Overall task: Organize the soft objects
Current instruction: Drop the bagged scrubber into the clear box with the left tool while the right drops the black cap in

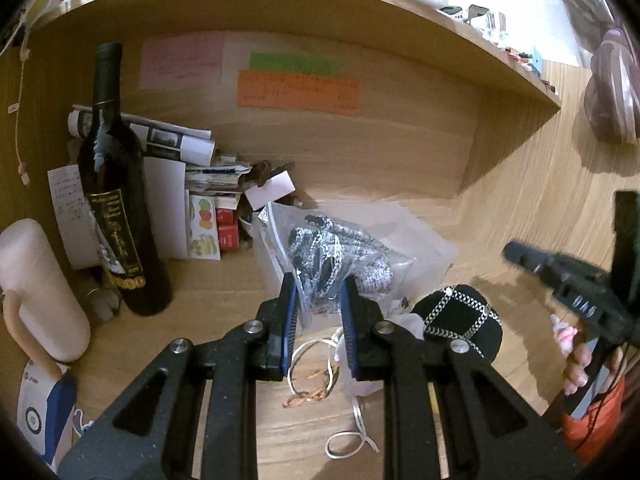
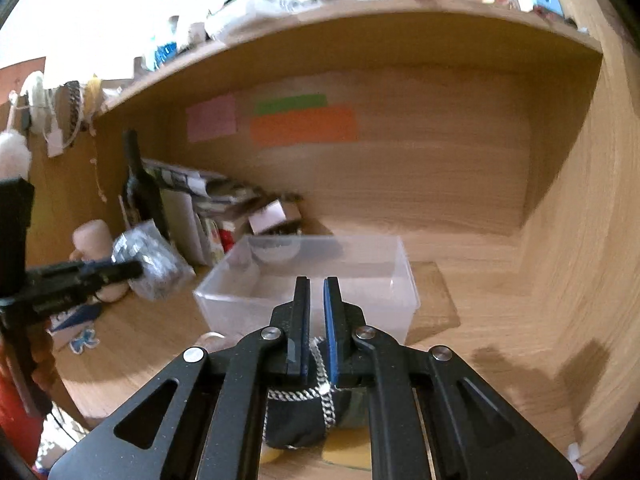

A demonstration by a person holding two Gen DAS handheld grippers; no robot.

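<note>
My left gripper (image 1: 318,286) is shut on a clear plastic bag of black-and-white patterned fabric (image 1: 336,252) and holds it above the desk; the bag also shows in the right wrist view (image 2: 154,258), in front of the left gripper (image 2: 120,270). A black soft item with silver chain trim (image 1: 460,322) lies on the desk to the right. My right gripper (image 2: 316,300) has its jaws nearly closed with nothing between the tips; the black chain item (image 2: 308,408) lies beneath it. A clear plastic bin (image 2: 408,288) stands just ahead. The right gripper also shows in the left wrist view (image 1: 516,250).
A dark wine bottle (image 1: 116,200) stands at the left by a pile of papers (image 1: 176,148) and a pink cylinder (image 1: 40,288). White ribbon (image 1: 320,364) lies on the desk under my left gripper. A shelf (image 1: 360,12) overhangs the alcove.
</note>
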